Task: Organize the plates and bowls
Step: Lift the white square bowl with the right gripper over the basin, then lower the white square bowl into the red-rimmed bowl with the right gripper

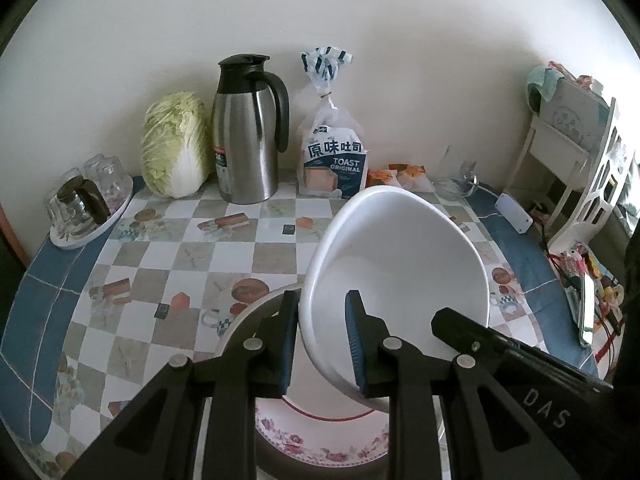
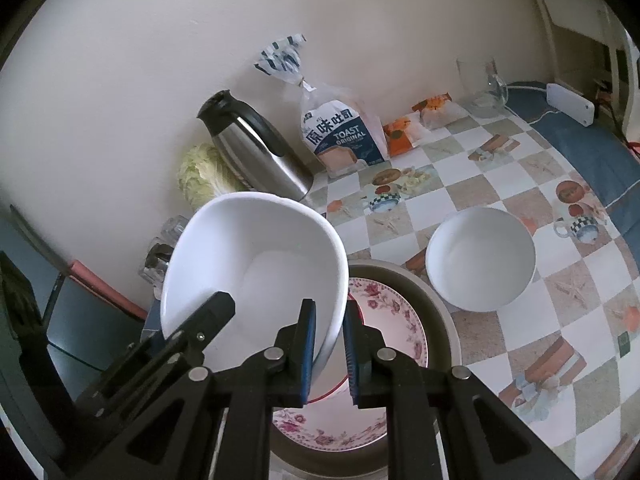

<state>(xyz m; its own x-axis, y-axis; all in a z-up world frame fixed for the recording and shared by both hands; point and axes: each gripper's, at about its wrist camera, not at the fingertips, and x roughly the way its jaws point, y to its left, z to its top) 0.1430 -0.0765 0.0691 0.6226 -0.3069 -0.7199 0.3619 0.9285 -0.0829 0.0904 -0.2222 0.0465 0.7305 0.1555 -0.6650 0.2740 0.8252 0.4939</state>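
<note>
left gripper (image 1: 322,344): nearest the lens; pads straddle the bowl's near rim, one outside the wall, one inside. Outer pad looks touching, inner pad shows a gap. Partly open, grip looks loose at best.
right gripper (image 2: 330,354): narrow gap, pads either side of the same bowl's rim on its right edge. Looks clamped on the wall, can't confirm full contact.
bowl (image 1: 400,264): white, deep, glossy. Tilted up on edge between both grippers, off the table, directly over the plate.
plate (image 2: 384,312): floral rim, red ring, just below and ahead of the right fingers, sitting inside a wider grey dish (image 2: 438,320).
second bowl (image 2: 480,260): white, upright on the table (image 2: 500,336), ahead and right of the right gripper, just beside the grey dish.
handling: judged rigid, glazed ceramic or melamine, so slick on the pads and chippable if dropped onto the plate. Moderate weight, and a rim hold puts a lever load on the grip.
hold point: rim wall, pads one inside and one outside, as deep as the fingers reach. Opposite rim edges for two grippers.
risk: tilted bowl pivoting in a thin pinch; left side contributing little.
clutter: thermos (image 1: 250,132), cabbage (image 1: 176,144), toast bag (image 1: 334,160) at the wall, well ahead of both grippers.
</note>
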